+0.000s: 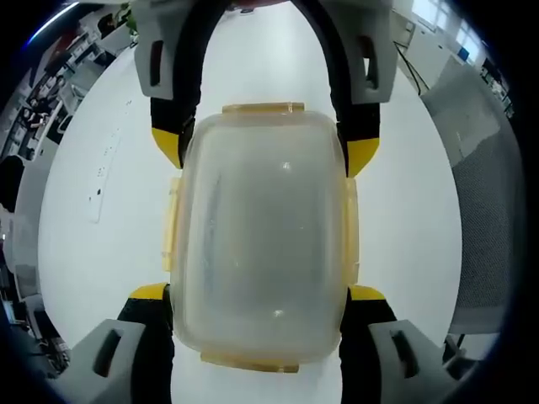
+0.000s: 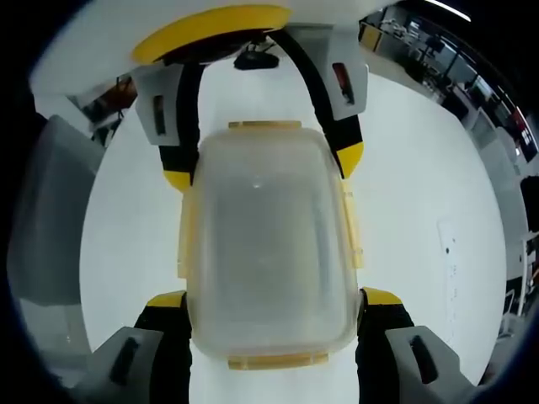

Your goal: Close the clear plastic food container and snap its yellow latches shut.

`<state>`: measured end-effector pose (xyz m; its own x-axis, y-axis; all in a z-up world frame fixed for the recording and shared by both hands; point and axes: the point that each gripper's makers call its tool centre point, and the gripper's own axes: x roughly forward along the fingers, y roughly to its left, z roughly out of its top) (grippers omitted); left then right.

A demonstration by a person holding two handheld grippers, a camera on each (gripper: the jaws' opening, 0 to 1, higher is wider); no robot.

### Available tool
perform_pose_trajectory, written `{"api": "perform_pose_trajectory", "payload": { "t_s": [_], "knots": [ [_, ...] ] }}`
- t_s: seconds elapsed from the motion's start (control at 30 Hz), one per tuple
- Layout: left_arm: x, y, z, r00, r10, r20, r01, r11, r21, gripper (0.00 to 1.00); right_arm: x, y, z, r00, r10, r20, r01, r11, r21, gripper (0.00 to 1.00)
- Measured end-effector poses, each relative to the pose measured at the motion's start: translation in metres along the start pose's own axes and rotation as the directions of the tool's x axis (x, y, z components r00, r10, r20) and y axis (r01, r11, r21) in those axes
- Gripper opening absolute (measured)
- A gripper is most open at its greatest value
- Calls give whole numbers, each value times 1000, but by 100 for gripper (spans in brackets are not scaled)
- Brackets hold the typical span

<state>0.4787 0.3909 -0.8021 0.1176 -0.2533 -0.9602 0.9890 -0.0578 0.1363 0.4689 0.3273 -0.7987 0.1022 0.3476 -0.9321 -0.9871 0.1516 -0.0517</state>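
I hold the clear container (image 1: 261, 240) between both grippers above the white desk (image 1: 101, 219): left gripper (image 1: 261, 290) and right gripper (image 2: 274, 295) jaws clamped on opposite ends. Yellow latches (image 1: 171, 223) seemingly folded down.

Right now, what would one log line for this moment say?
box: clear container, lid on | grip: left gripper and right gripper at opposite ends | surface: white table | latches: state unclear

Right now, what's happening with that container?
Both grippers are closed on the clear food container from opposite ends over a white table. The left gripper has its fingers on the long sides near one end; the right gripper does likewise at the other. The lid is on, and the yellow latches look folded down, though I can't confirm they're snapped.
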Motion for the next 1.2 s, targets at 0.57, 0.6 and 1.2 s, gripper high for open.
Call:
{"api": "perform_pose_trajectory", "payload": {
  "t_s": [0.57, 0.6, 1.2],
  "knots": [
    [0, 9, -1, 1000, 2, -13, -2, 1000, 1, 81, 0, -9, 1, 1000, -3, -1, 3, 1000, 2, 81],
    [0, 10, -1, 1000, 2, -12, -2, 1000, 1, 81, 0, -10, 1, 1000, -3, -1, 3, 1000, 2, 81],
    [3, 28, -1, 1000, 3, -21, -3, 1000, 3, 82, 1, -27, 3, 1000, -9, 8, 9, 1000, 7, 81]
  ]
}}
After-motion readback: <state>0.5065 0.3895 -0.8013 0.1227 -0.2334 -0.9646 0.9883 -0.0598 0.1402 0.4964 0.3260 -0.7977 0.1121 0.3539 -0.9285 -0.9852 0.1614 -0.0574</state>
